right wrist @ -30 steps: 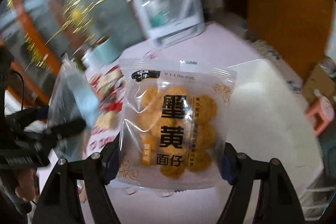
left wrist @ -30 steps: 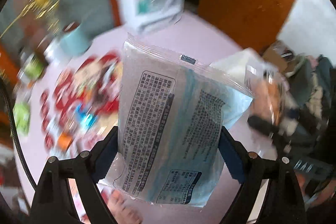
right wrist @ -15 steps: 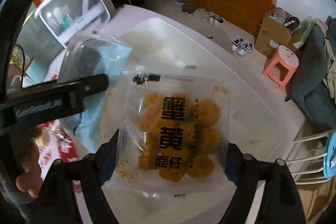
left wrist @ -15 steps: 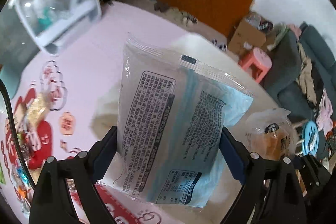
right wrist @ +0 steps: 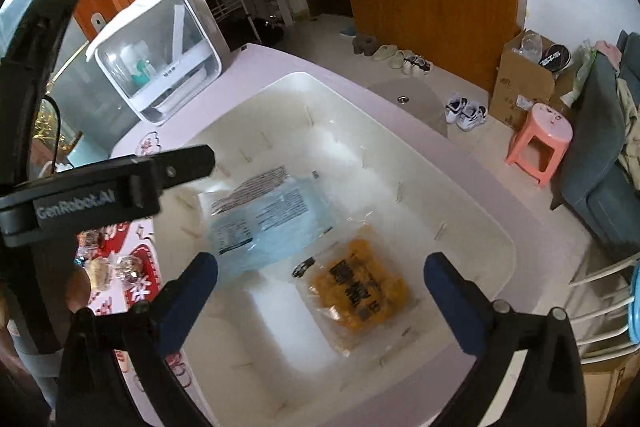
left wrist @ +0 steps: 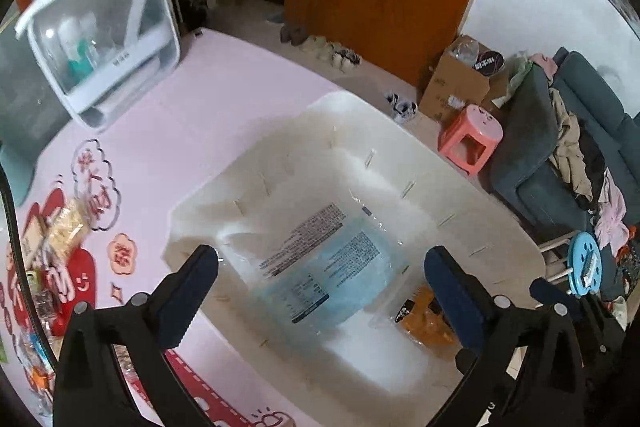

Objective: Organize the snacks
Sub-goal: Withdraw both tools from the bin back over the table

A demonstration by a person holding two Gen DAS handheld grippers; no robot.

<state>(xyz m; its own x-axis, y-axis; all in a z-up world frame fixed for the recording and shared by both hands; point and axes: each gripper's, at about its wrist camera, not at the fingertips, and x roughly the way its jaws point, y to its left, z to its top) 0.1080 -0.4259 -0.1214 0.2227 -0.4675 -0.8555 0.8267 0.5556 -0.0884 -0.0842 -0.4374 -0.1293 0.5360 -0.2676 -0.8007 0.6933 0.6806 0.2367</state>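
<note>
Both tools, left tool (left wrist: 320, 275) and right tool (right wrist: 320, 279), have just spread wide, empty, above the white bin (right wrist: 472, 203) on the pink table (left wrist: 224, 95). Inside lie the blue packet (right wrist: 272, 223) at left and the orange snack packet (right wrist: 360, 291) beside it.

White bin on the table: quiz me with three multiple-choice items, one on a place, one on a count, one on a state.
1. Where does the blue packet lie?
A) in the white bin
B) on the pink stool
C) in a hand-held gripper

2. How many snack packets are in the bin?
A) none
B) two
C) five

3. How do both hand-held grippers stand?
A) open
B) shut on packets
C) shut, nothing held

Key: 1 A, it rests inside the bin walls; 2 B, the blue one and the orange packet; 3 A, left hand-held gripper and right hand-held gripper gape empty, having just opened.
</note>
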